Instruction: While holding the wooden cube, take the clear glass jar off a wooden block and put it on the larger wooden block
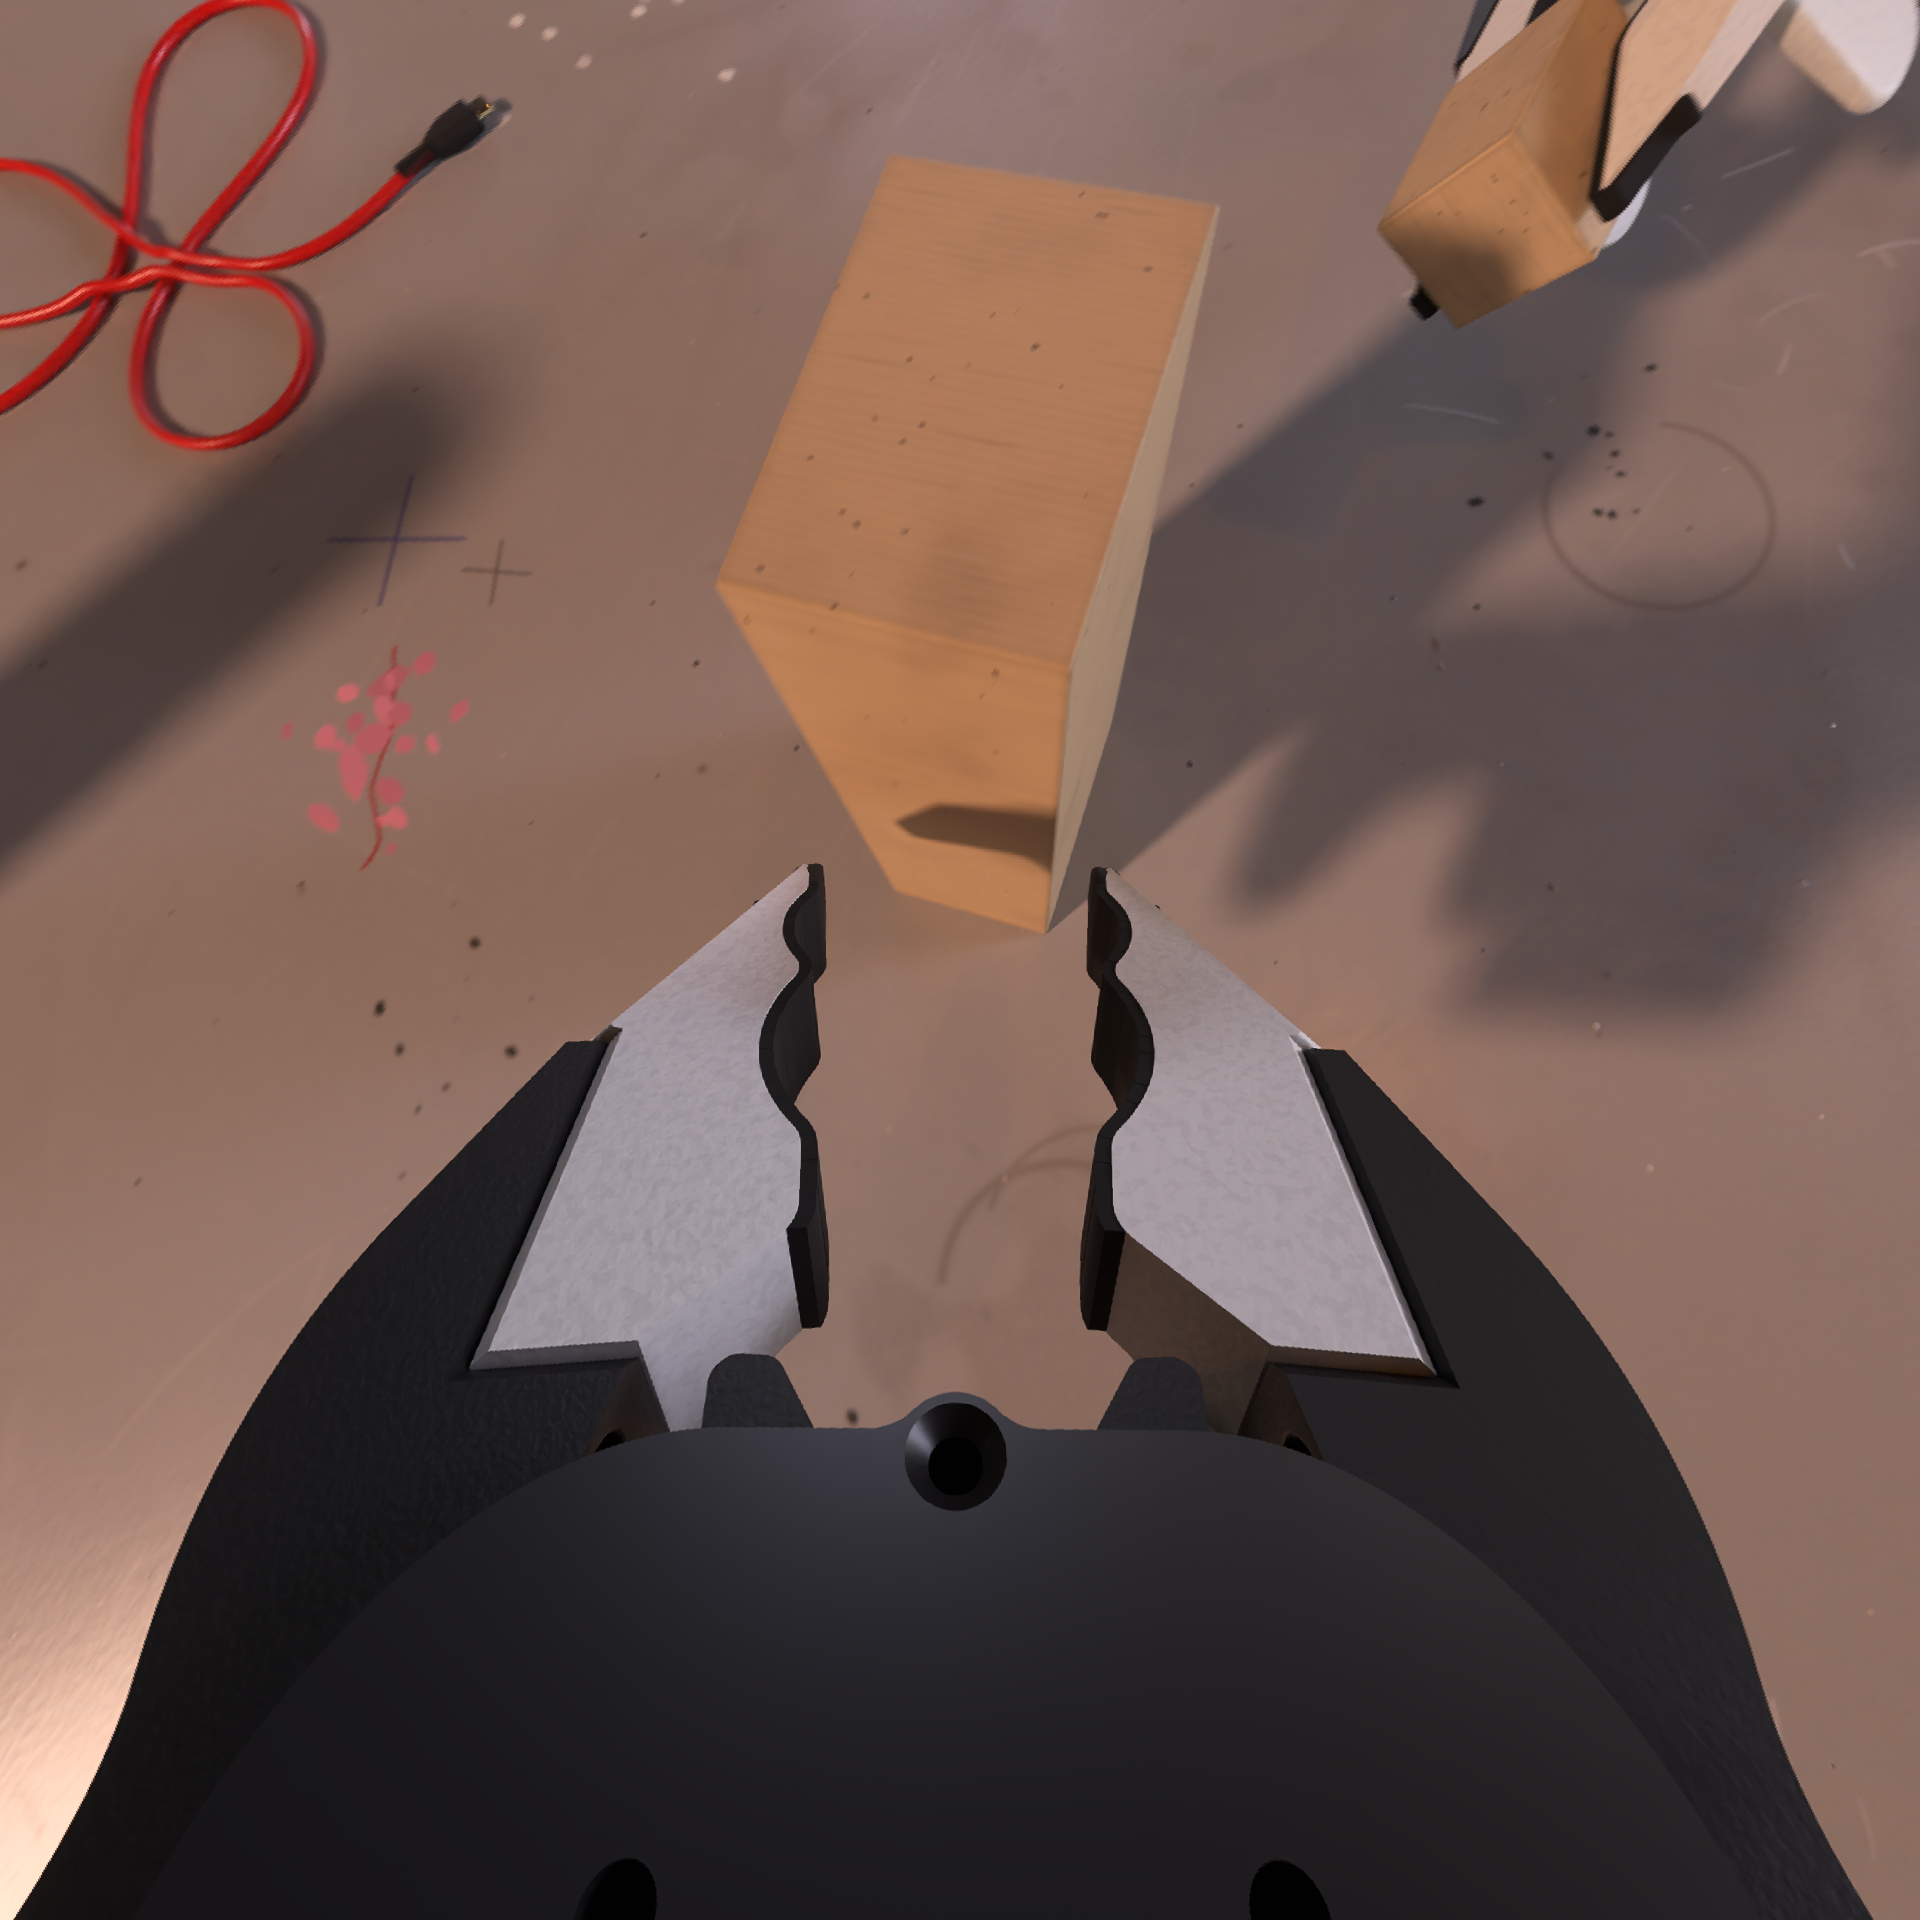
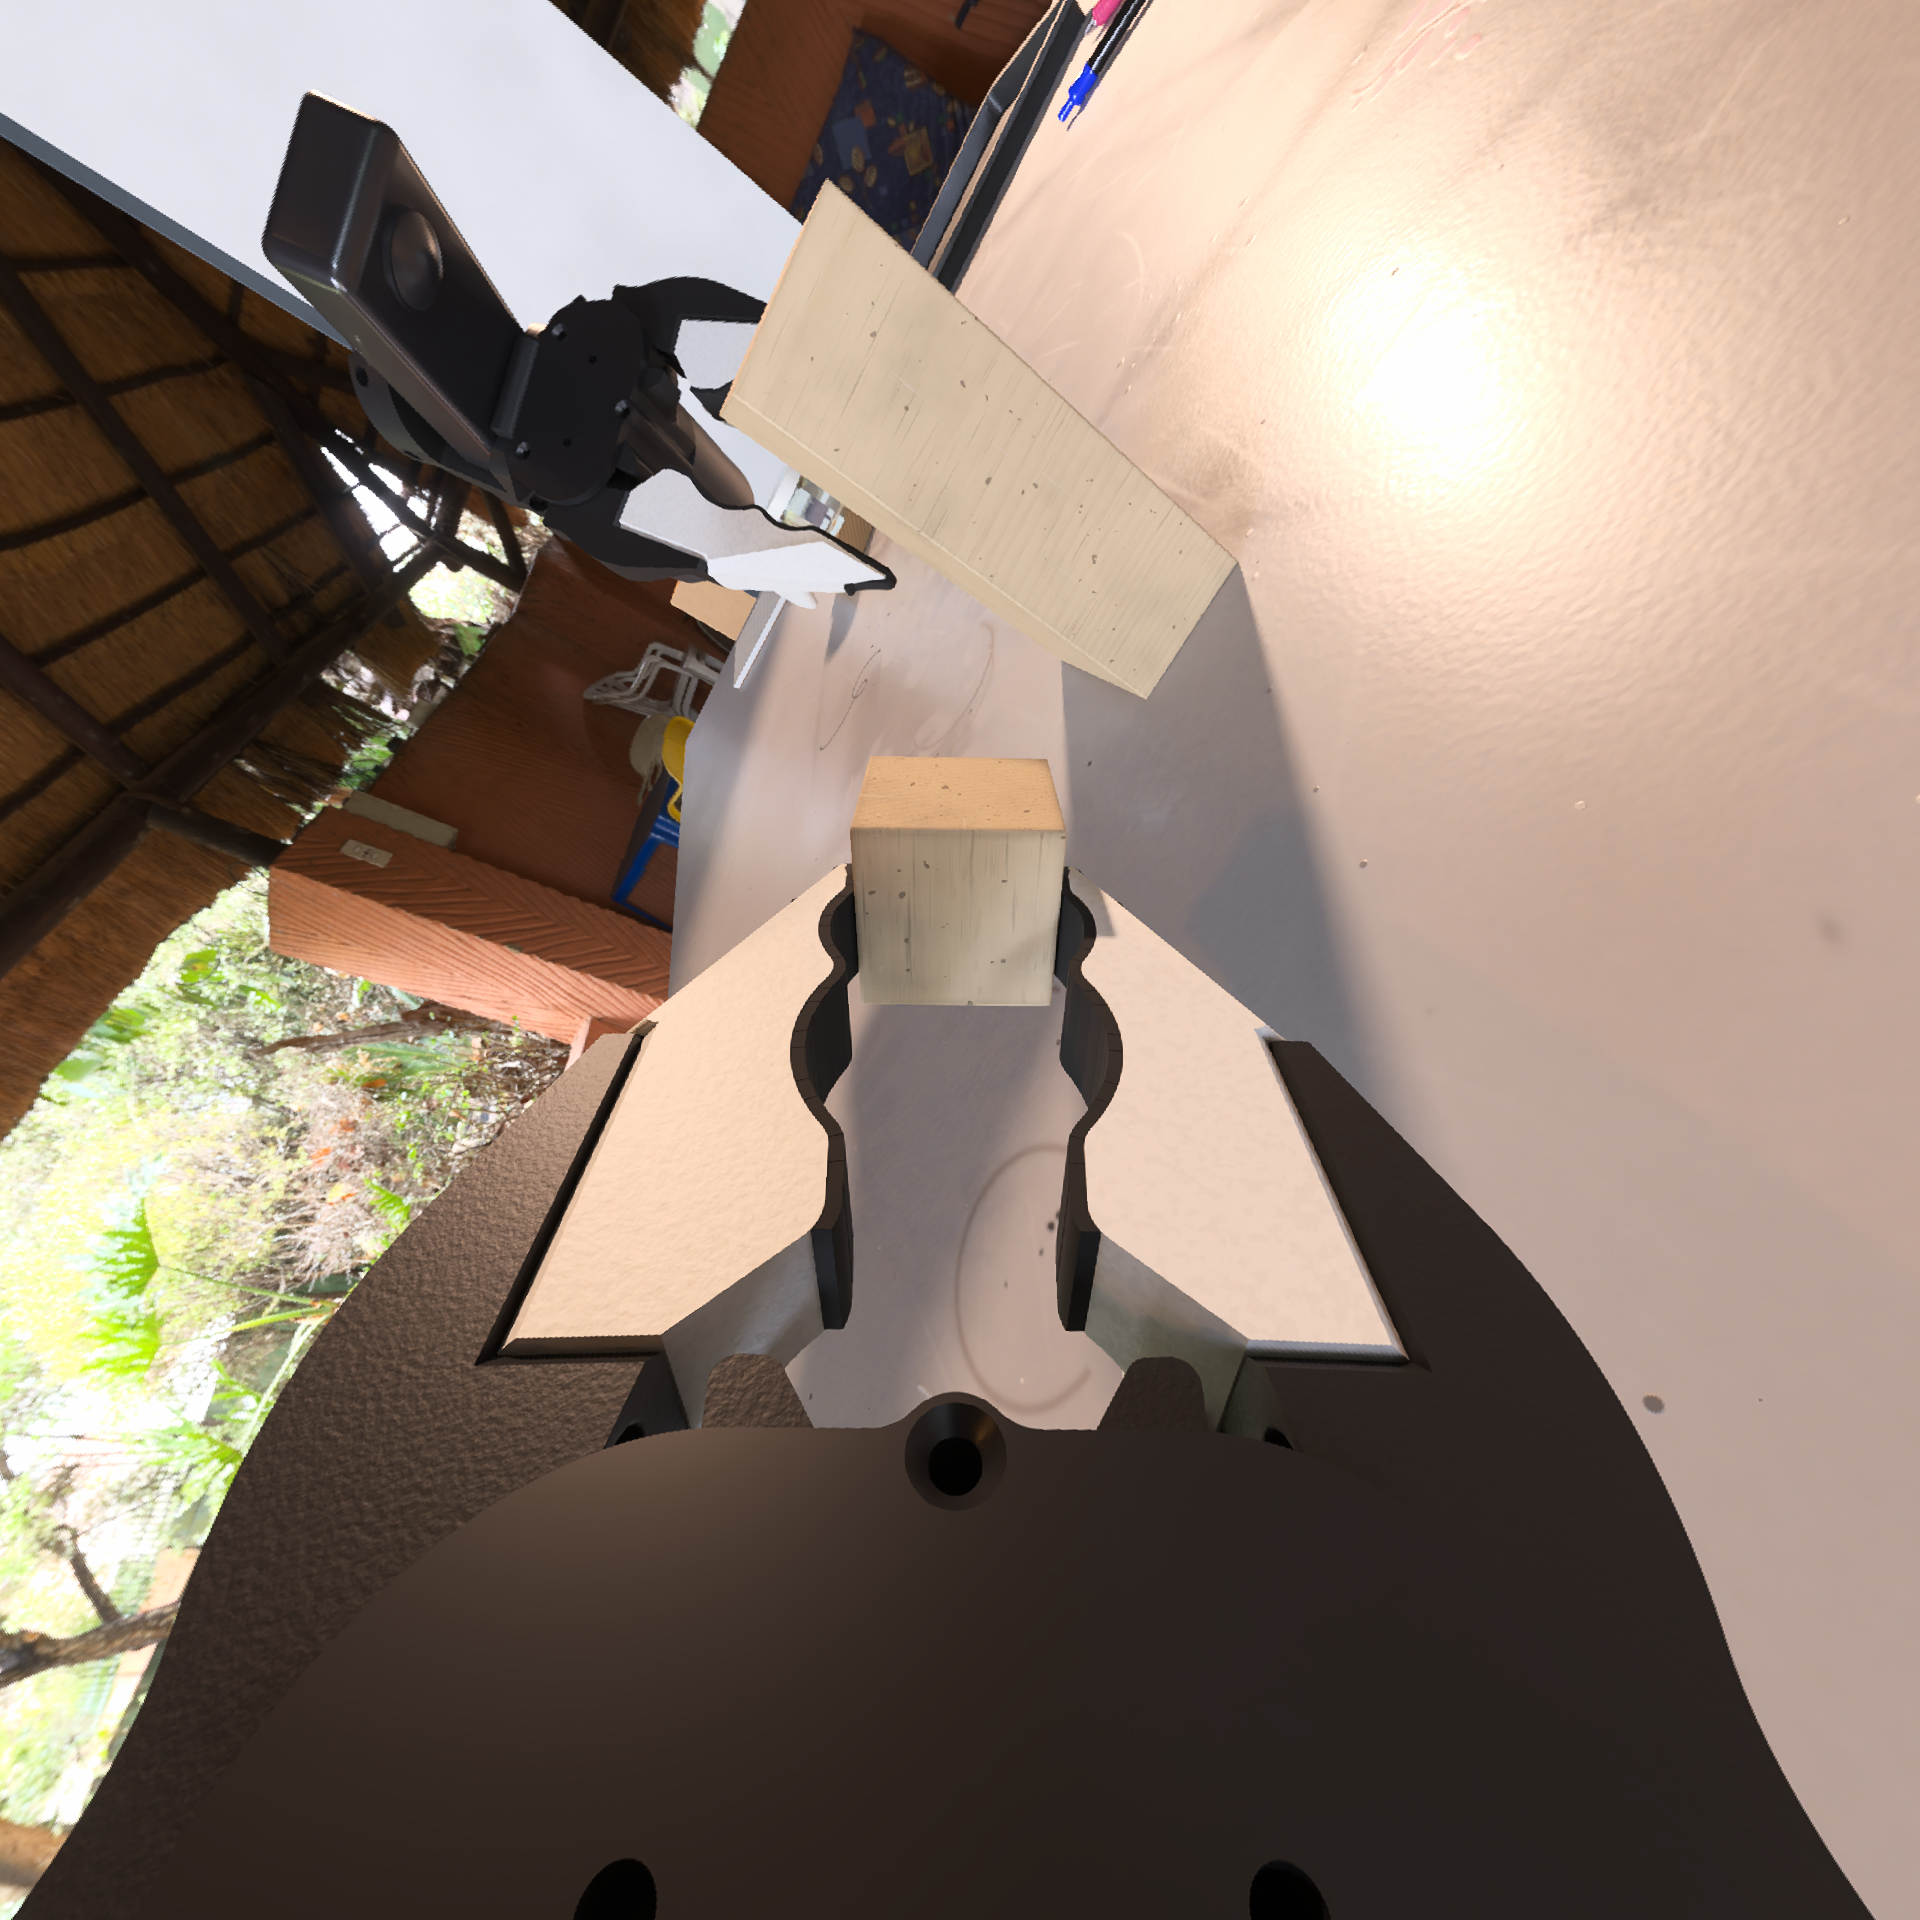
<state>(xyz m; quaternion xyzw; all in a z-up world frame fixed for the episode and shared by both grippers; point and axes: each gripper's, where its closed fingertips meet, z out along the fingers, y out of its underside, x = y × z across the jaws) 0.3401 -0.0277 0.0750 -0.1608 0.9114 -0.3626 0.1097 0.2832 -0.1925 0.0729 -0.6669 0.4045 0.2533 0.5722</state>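
Jar: not clearly visible in either view, can't place it. Wooden block point(image 1: 966, 468) sits just ahead of your left hand-held gripper point(image 1: 956, 888), long axis running away from it; that one's spread, empty, nearer. Right hand-held gripper point(image 2: 958, 883) pinches the wooden cube point(image 2: 956, 920).

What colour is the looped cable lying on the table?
Red, with a black plug at its end. The cable shows best in the left wrist view, at upper left.
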